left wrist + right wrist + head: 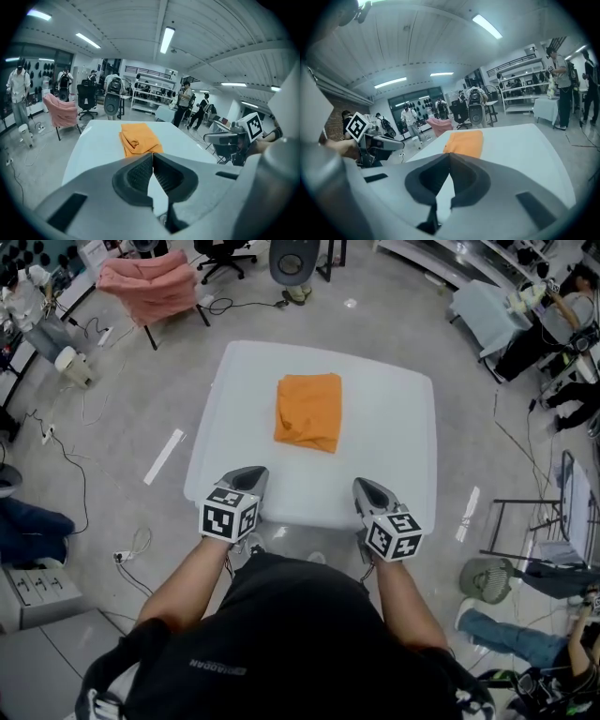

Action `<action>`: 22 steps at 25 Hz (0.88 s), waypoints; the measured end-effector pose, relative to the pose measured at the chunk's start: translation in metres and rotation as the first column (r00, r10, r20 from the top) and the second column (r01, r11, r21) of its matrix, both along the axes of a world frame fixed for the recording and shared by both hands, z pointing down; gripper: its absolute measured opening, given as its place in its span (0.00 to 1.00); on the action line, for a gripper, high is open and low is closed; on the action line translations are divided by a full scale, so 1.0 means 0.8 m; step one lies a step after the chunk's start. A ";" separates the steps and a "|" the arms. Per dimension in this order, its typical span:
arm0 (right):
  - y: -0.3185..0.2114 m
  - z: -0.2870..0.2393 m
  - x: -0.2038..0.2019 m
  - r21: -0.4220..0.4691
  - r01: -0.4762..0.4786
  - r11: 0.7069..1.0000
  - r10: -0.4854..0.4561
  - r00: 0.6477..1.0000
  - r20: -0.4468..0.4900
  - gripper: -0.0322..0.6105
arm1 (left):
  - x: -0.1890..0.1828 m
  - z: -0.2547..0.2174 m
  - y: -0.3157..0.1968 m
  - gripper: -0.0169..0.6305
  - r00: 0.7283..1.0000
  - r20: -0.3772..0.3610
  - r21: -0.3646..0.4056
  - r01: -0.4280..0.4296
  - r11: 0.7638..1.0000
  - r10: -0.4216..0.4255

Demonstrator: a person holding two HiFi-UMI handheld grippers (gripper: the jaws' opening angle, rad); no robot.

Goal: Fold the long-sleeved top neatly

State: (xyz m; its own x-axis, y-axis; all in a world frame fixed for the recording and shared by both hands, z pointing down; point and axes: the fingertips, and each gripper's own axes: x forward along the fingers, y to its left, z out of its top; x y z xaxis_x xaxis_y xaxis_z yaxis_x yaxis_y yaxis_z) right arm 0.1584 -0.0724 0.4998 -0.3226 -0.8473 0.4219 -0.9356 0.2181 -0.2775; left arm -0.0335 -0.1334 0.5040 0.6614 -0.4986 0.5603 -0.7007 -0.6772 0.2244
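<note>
The orange top lies folded mid-table. The left gripper and right gripper hover near the edge, pinched shut, empty. Folding looks finished; nothing more seems needed.

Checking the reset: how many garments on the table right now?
1. The folded orange top lies near the middle of the white table, toward its far edge. No other garment shows on it.

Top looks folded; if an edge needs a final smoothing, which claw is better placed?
Left, marginally. The left claw and right claw are shut, empty, at the table's near edge, equally far from the orange top, but its rumpled layered edge faces left.
</note>
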 end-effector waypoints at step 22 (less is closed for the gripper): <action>-0.007 0.004 -0.008 -0.009 -0.003 1.000 0.003 1.000 0.020 0.05 | -0.001 0.000 -0.003 0.04 1.000 0.006 -0.005 -0.007 1.000 0.007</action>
